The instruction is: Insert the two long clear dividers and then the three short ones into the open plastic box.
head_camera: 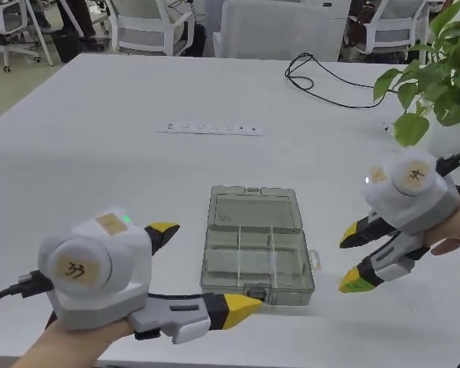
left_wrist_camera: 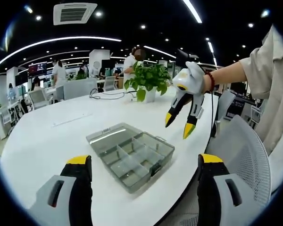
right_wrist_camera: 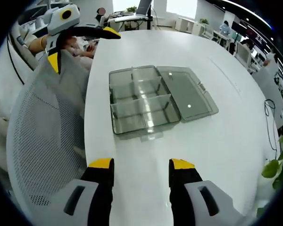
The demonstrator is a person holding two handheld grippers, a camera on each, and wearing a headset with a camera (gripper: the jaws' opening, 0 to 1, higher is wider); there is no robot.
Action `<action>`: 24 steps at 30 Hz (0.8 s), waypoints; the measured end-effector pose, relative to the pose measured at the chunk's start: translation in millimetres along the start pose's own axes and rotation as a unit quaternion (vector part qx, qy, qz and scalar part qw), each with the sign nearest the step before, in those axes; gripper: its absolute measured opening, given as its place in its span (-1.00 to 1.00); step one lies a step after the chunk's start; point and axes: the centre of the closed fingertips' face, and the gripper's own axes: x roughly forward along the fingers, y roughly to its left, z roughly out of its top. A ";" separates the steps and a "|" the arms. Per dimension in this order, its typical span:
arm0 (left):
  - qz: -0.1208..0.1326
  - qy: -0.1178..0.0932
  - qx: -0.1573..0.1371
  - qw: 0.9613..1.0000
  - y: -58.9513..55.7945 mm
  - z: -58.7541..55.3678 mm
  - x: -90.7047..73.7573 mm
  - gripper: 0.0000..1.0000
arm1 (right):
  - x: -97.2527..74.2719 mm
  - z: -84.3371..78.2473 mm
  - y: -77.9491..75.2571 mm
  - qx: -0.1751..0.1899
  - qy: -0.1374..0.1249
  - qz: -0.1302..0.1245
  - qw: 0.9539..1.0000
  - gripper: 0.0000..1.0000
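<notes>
The left gripper (head_camera: 205, 270) is held with its jaws spread wide and nothing between them, near the front edge of the plastic box (head_camera: 254, 244). The right gripper (head_camera: 351, 259) is likewise held open and empty, off the box's right side. The box is laid on the white table (head_camera: 100, 153) between the two, its lid (head_camera: 254, 207) folded back flat. Clear dividers (right_wrist_camera: 140, 98) are seen standing inside, splitting the base into compartments. A potted plant (head_camera: 437, 73) is set further back.
</notes>
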 end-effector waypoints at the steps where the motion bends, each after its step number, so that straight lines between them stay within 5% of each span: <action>1: 0.000 -0.003 0.002 1.000 -0.2 1.0 0.1 0.89 | -1.1 -4.3 -0.1 0.003 0.005 -0.002 1.000 -0.05; 14: 0.007 0.003 -0.001 1.000 1.4 -0.2 0.2 0.84 | -13.6 -66.8 -7.8 0.018 0.053 -0.013 0.998 -0.05; 24: 0.013 0.007 0.000 1.000 1.1 -0.7 0.4 0.81 | -16.6 -99.9 -18.0 0.014 0.079 -0.007 0.997 -0.07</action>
